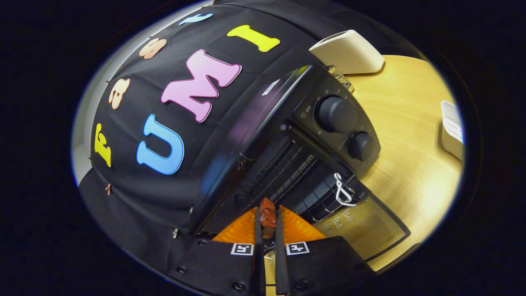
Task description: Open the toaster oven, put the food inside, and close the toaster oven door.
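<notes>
The tool is clamped on the reddish food, just short of the toaster oven mouth. Its door lies dropped open. Judged best: carry the food in level above the rack, then release well inside.

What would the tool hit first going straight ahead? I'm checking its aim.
Probably the oven's wire rack: the tool, shut on the food, points into the open toaster oven. Depth is unclear.

Black toaster oven with black knobs is sitting on a pale wood-grain desk; reddish-brown glazed food is showing at the claw; cream-white appliance behind; white cord loop is hanging at the door.
</notes>
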The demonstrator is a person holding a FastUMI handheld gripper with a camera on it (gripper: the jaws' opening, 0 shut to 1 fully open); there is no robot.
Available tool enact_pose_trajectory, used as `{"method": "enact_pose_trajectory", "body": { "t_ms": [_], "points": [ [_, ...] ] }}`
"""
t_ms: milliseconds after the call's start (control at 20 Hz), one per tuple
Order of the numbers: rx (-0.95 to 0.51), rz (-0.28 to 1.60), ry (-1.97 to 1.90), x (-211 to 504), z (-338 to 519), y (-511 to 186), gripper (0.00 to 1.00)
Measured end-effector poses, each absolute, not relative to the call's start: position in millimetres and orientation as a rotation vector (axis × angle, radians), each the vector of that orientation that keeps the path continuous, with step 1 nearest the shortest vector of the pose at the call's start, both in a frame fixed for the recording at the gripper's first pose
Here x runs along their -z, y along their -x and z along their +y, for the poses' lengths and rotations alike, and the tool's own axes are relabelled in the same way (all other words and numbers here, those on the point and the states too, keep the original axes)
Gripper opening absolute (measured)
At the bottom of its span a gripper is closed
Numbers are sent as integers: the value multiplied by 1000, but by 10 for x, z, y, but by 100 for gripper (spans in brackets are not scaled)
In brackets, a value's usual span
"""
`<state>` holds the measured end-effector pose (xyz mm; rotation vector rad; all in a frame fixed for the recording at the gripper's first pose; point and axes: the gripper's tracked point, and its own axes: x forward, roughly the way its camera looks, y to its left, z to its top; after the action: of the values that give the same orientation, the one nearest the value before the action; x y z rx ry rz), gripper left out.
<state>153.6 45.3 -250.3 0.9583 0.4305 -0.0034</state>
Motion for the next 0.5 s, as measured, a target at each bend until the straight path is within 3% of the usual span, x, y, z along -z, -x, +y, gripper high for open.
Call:
{"method": "enact_pose_trajectory", "body": {
  "t_ms": [350,500],
  "points": [
    [37,376,-918,2598,521,-1846,14],
    [55,408,-863,2649,519,-1837,19]
  ]
}}
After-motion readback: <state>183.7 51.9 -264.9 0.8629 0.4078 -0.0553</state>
